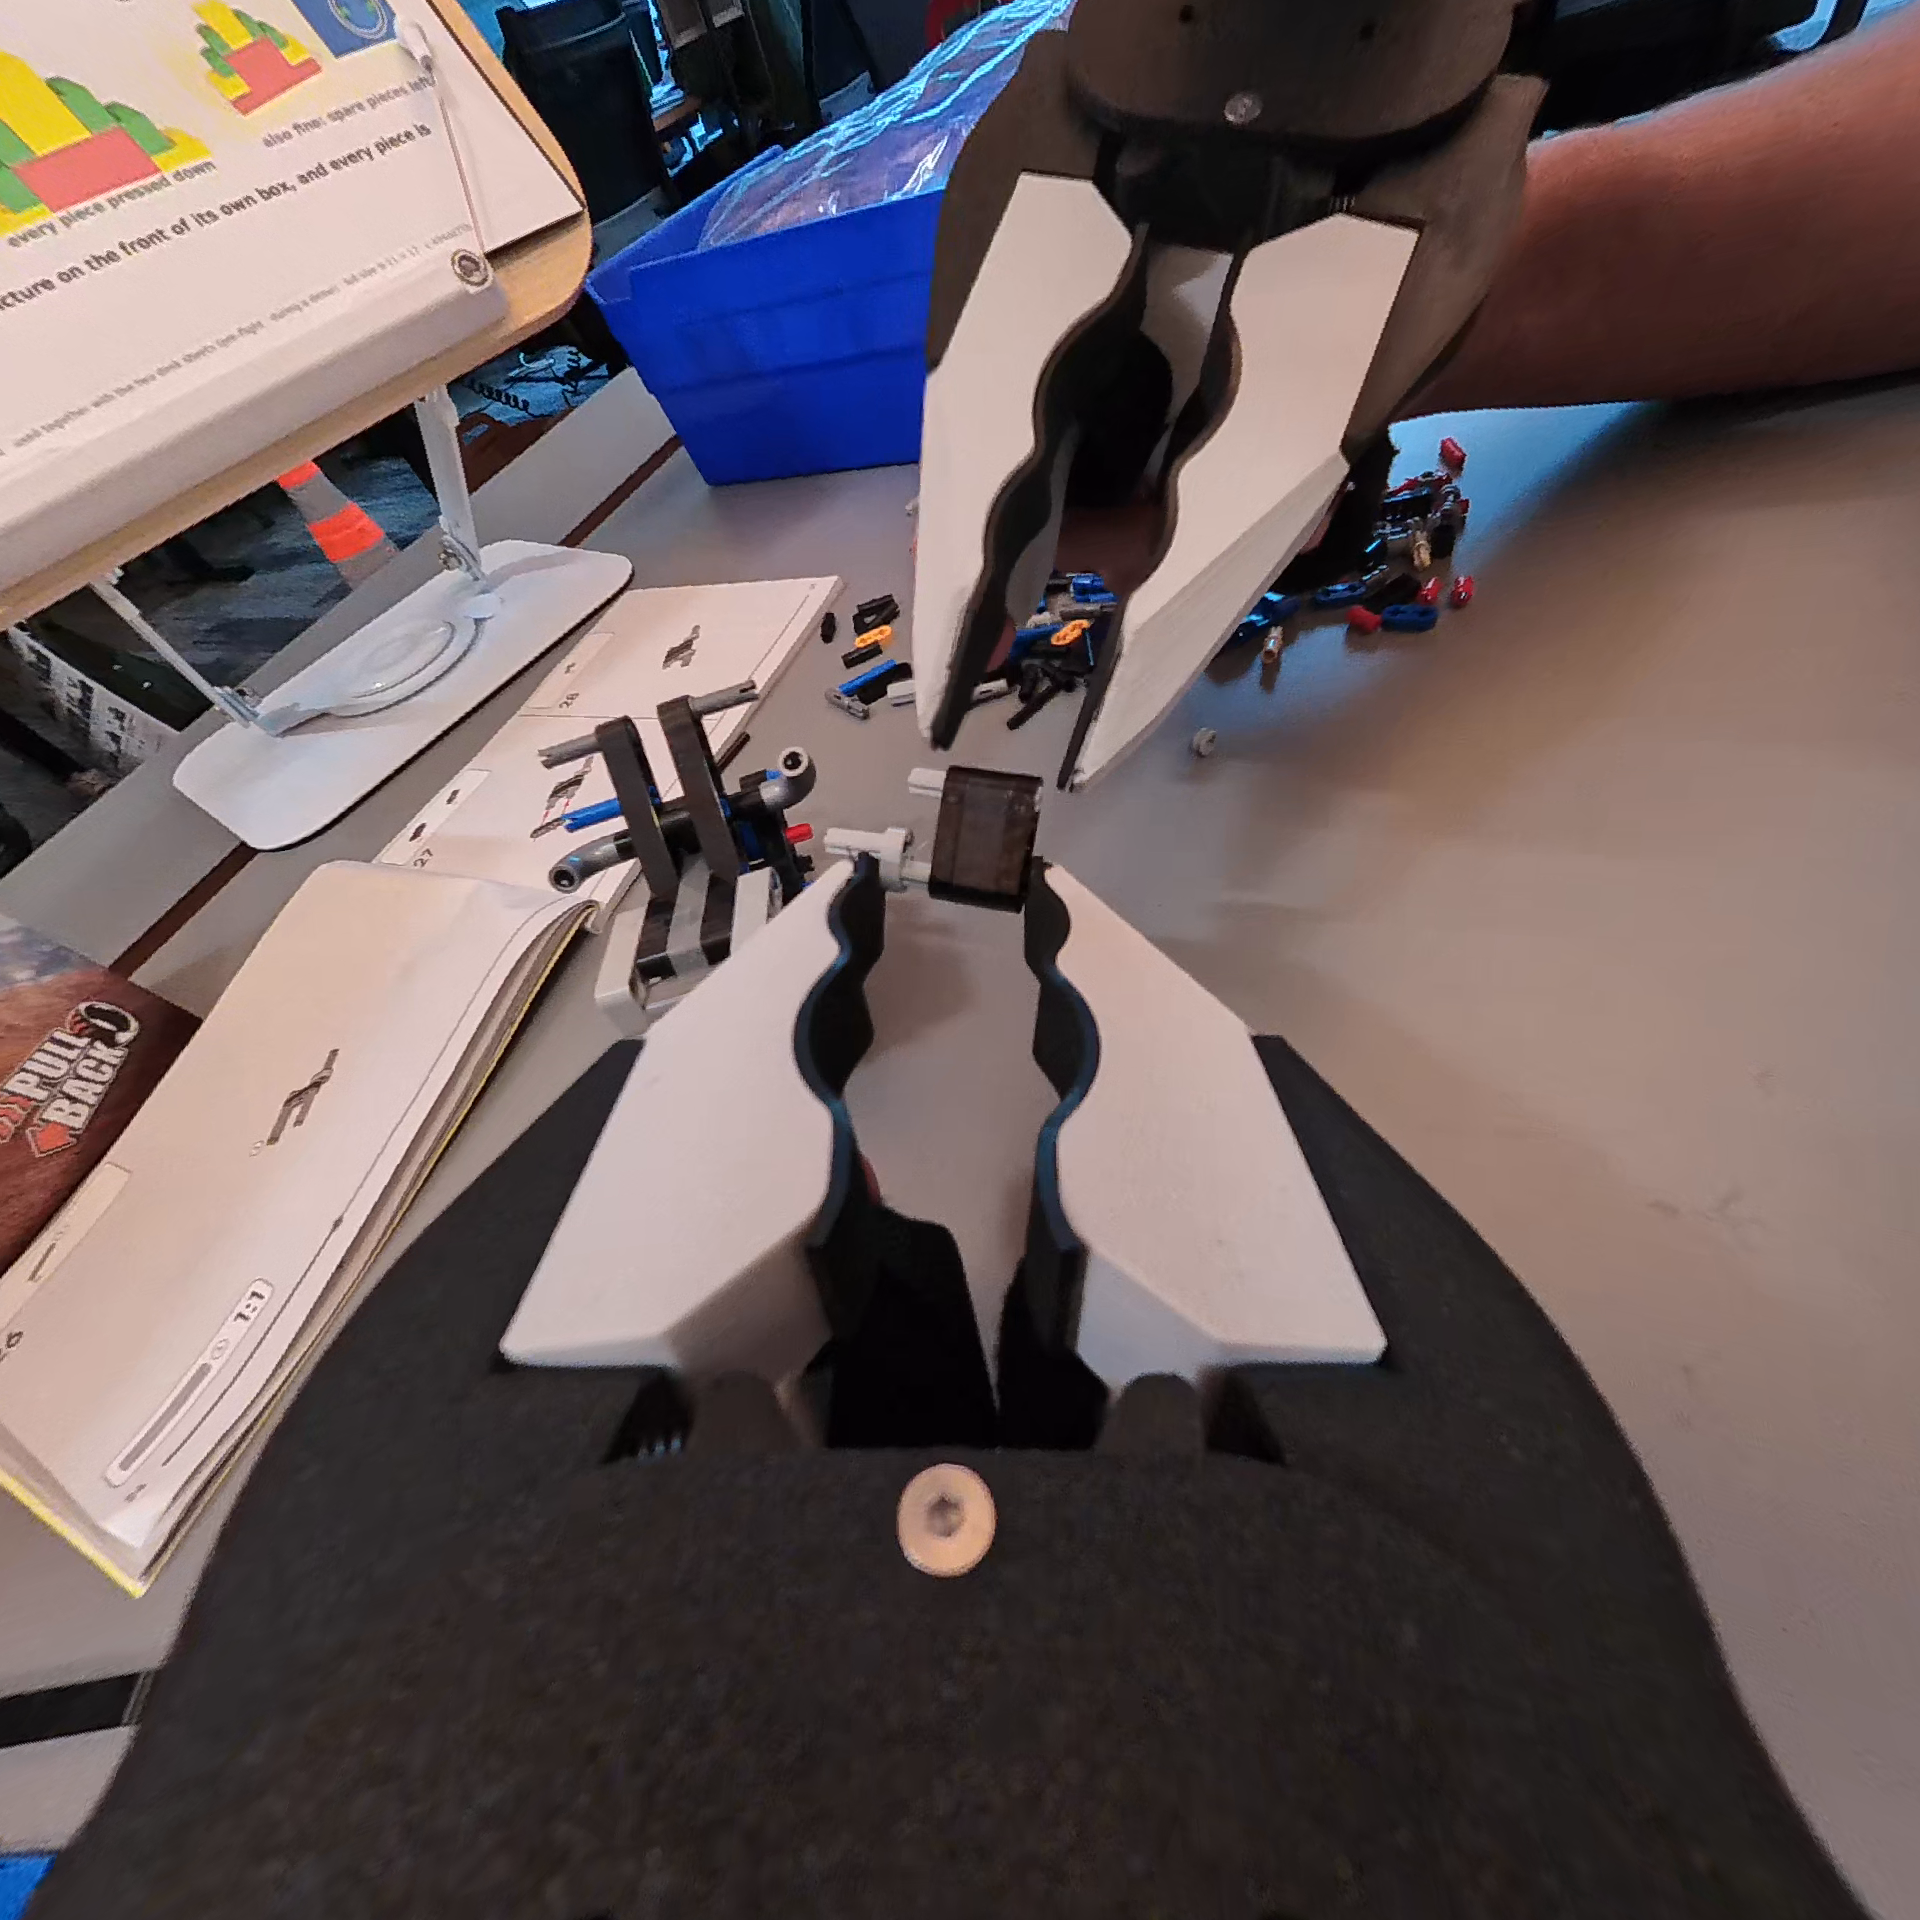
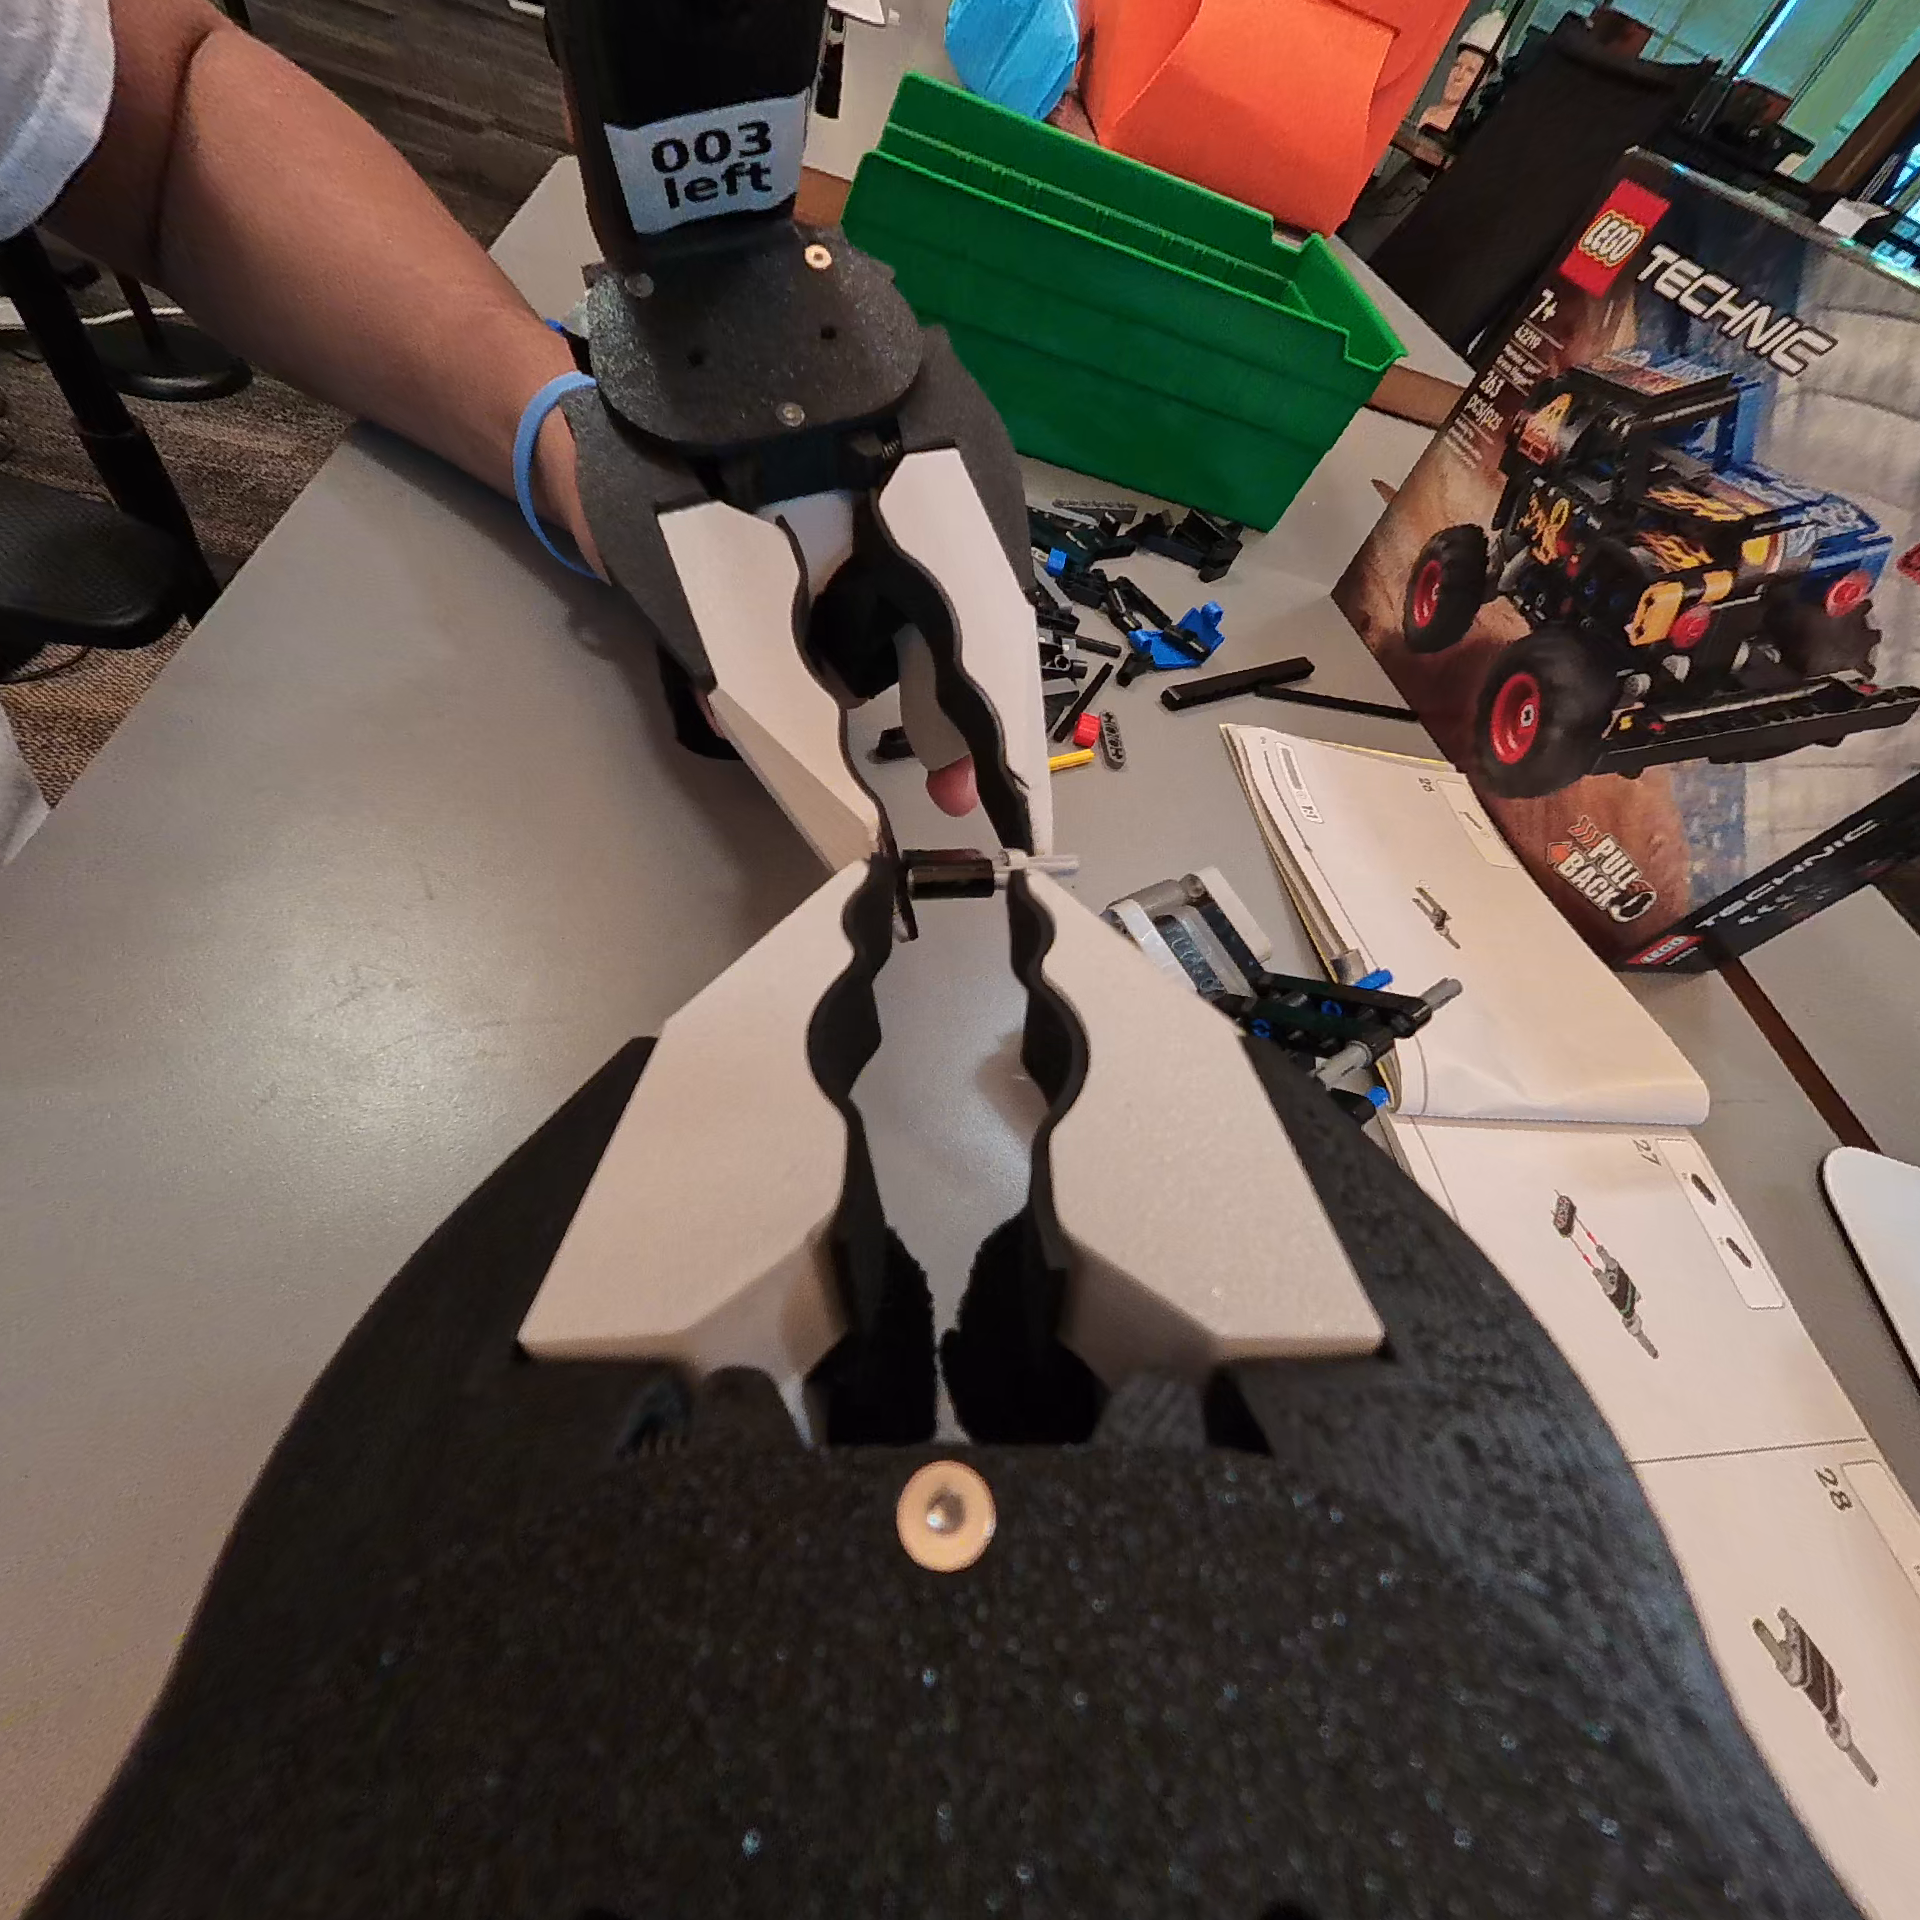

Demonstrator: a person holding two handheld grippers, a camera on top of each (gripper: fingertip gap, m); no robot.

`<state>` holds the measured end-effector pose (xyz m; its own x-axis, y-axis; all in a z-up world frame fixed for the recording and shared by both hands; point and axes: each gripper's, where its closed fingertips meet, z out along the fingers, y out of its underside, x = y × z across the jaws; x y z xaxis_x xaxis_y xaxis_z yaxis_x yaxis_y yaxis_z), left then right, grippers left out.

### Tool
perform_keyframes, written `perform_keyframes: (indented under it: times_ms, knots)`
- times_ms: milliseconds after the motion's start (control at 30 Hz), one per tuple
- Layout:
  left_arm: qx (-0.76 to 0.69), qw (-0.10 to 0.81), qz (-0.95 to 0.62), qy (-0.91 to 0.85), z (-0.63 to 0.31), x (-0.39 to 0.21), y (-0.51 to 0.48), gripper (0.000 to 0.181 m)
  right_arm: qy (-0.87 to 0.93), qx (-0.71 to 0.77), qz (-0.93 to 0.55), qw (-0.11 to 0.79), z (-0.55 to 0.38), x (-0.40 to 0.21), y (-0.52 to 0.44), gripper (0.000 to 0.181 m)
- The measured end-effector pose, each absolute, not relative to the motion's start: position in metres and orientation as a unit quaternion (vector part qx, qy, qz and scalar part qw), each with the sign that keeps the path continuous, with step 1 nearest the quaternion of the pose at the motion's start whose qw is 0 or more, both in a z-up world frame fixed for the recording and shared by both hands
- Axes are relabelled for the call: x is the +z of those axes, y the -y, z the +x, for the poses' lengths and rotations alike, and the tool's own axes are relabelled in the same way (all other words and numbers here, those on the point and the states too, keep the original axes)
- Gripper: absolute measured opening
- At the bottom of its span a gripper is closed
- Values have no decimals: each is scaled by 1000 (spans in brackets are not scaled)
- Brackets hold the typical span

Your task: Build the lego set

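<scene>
The task's piece is a small dark, blocky lego part point(image 1: 982, 836) with a pale grey pin point(image 1: 878, 844) sticking out of one side, held up above the grey worktop point(image 1: 1558, 935) between the two claws. The left claw point(image 1: 951, 883) grips it at the fingertips, one tip on the pin side and the other on the block's far side. The right claw point(image 2: 951, 883) meets it from the opposite direction; in the left wrist view its tips sit just above the block with a gap showing, in its own view they appear to flank the block, so whether it is pinching cannot be told. One partly built assembly point(image 1: 691, 831) of dark grey beams, blue pins and grey axles rests on the open instruction booklet point(image 1: 312, 1091). Loose parts point(image 1: 1382, 566) lie scattered behind the claws in black, blue and red. Two bins are visible, one blue point(image 1: 790, 332) and one green point(image 2: 1122, 312), and one product box point(image 2: 1662, 540) stands at the edge.
</scene>
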<state>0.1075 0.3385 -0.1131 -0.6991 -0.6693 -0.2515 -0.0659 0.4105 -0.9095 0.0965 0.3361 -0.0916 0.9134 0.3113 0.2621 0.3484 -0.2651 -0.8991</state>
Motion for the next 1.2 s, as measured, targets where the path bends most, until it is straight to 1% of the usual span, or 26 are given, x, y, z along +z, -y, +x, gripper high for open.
perform_keyframes:
  times_ms: [333, 500, 733, 967, 1033, 1200]
  knots:
    - [-487, 307, -234, -784, 107, -115, -338, 25, 210, -27, -799, 563, 98, -94, -337, 22]
    - [-488, 300, -239, -784, 108, -115, -338, 25, 206, -21, -811, 547, 98, -102, -338, 27]
    - [-487, 278, -237, -794, 104, -120, -335, 25, 210, -19, -809, 549, 97, -102, -337, 22]
    - [-512, 237, -243, -789, 99, -117, -332, 25, 167, 80, -805, 563, 92, -99, -337, 23]
    - [-524, 221, -243, -786, 96, -114, -329, 25, 161, 99, -812, 553, 89, -102, -337, 27]
    - [-507, 244, -231, -794, 97, -115, -330, 25, 164, 91, -814, 550, 90, -104, -338, 23]
